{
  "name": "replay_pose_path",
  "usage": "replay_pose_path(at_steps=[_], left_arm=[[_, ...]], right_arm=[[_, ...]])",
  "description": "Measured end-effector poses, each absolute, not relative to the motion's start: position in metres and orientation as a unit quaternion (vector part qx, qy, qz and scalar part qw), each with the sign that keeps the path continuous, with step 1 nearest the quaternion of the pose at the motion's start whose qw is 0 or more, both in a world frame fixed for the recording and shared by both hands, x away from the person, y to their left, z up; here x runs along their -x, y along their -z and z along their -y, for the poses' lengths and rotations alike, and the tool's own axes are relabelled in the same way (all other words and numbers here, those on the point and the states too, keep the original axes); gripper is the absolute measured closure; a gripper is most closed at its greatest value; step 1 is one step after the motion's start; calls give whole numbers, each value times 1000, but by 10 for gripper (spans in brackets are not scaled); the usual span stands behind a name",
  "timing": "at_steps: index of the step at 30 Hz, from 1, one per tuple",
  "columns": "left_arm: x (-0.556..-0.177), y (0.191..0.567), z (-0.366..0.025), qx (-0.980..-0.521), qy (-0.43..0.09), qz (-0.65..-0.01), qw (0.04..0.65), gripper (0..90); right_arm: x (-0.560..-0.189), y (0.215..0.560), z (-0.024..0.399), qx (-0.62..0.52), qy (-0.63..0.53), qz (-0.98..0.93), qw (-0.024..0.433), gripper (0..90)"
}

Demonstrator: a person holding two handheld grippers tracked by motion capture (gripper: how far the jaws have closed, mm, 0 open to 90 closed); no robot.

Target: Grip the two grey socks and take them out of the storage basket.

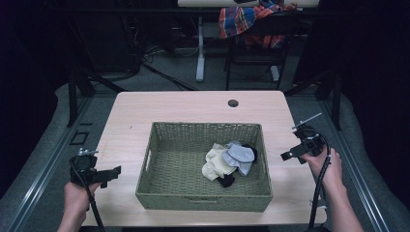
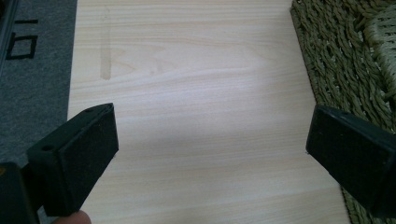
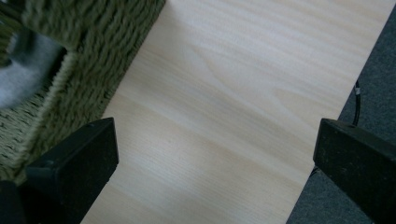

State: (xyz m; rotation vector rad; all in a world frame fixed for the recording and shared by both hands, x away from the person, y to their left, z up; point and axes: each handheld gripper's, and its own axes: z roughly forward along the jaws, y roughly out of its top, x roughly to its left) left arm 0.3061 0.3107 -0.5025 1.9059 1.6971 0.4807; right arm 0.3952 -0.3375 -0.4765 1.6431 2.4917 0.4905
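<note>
The table [image 1: 145, 113] is pale wood-grain board, smooth with a soft sheen. The basket [image 1: 203, 195] is coarse woven fibre, olive green, rough and matt. The socks [image 1: 231, 159] inside look like soft knitted cloth. Both grippers' jaws carry matt black pads with a fine grainy texture.

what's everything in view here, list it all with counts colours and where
table: 1, pale wood, centre
basket: 1, green woven, middle of the table
clothes pile: 1 heap, cream, grey-blue and black, inside the basket toward its right
cable hole: 1, dark, far edge of the table
plaid cloth: 1, red, blue and orange, over a chair behind the table
left claw: 1, black, open, over the table left of the basket
right claw: 1, black, open, right of the basket
hands: 2, holding the claws, near edge
</note>
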Motion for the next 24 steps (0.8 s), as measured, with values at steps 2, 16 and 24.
replay_pose_path(at_steps=[2, 16, 24], left_arm=[[-307, 503, -311, -707, -176, -630, 268, 24], [-305, 505, -314, -703, -175, -636, 267, 24], [-302, 503, -311, -706, -178, -632, 264, 23]], right_arm=[[-395, 468, 334, -538, -173, -823, 59, 0], [-395, 413, 304, -495, -214, -838, 84, 0], [-399, 399, 277, -461, -212, -858, 79, 1]])
